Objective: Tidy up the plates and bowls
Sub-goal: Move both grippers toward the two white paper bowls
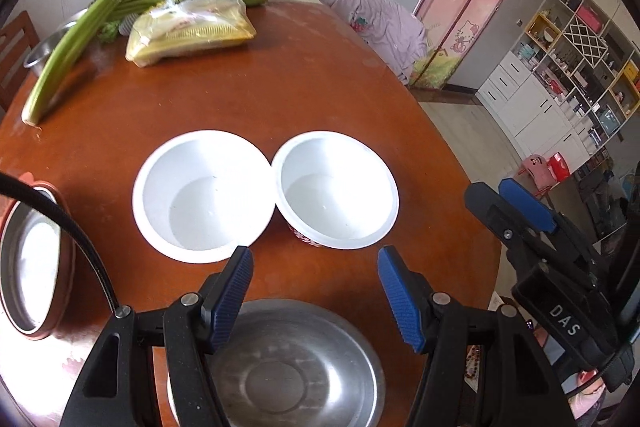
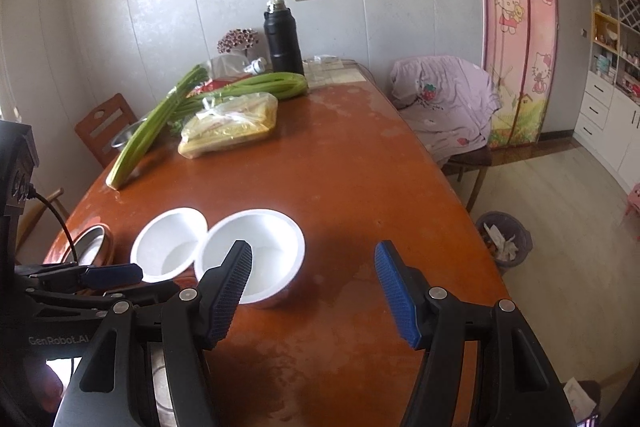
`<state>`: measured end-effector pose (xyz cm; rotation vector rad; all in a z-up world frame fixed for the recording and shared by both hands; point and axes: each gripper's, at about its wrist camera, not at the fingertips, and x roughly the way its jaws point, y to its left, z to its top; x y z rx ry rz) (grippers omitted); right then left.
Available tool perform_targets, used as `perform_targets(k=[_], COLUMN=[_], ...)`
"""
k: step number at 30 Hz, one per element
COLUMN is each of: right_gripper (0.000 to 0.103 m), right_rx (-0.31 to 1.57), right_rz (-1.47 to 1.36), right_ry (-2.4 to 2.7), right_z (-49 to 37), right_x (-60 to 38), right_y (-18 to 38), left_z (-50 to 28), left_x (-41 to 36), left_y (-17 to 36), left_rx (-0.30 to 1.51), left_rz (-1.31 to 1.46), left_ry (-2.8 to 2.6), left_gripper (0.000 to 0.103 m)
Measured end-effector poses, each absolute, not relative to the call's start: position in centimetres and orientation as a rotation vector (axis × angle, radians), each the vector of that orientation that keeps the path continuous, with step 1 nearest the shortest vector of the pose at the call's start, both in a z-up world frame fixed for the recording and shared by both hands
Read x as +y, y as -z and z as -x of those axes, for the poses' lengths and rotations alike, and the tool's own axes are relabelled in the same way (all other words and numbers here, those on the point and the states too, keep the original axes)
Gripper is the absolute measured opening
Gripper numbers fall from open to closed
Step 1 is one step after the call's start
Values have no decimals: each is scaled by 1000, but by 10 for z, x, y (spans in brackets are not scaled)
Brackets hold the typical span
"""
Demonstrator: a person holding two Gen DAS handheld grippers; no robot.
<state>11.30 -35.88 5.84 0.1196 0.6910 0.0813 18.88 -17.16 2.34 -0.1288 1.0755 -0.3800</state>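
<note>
Tongs both spread and empty, left tongs [image 1: 316, 259] over the steel bowl [image 1: 280, 367], right tongs [image 2: 314, 255] beside two touching white bowls [image 1: 204, 195] mid-table [image 1: 320, 75]; I'd pinch one rim squarely before nesting.

Steel bowl [image 1: 296, 367] partly hidden behind left gripper [image 1: 316, 291], cut off at near edge. Rimmed dish [image 1: 36, 259] cut off at left edge. Shelf contents at far right too small to identify.
</note>
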Motion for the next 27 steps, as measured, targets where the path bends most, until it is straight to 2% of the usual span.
perform_targets(k=[27], right_gripper=[65], right_rx=[893], right_rz=[4], right_ry=[-148], right_z=[-184], right_x=[-334], right_y=[3], left_z=[-237], left_x=[-184], left_y=[4], left_rx=[1178], left_rz=[270], left_ry=[391], left_gripper=[63])
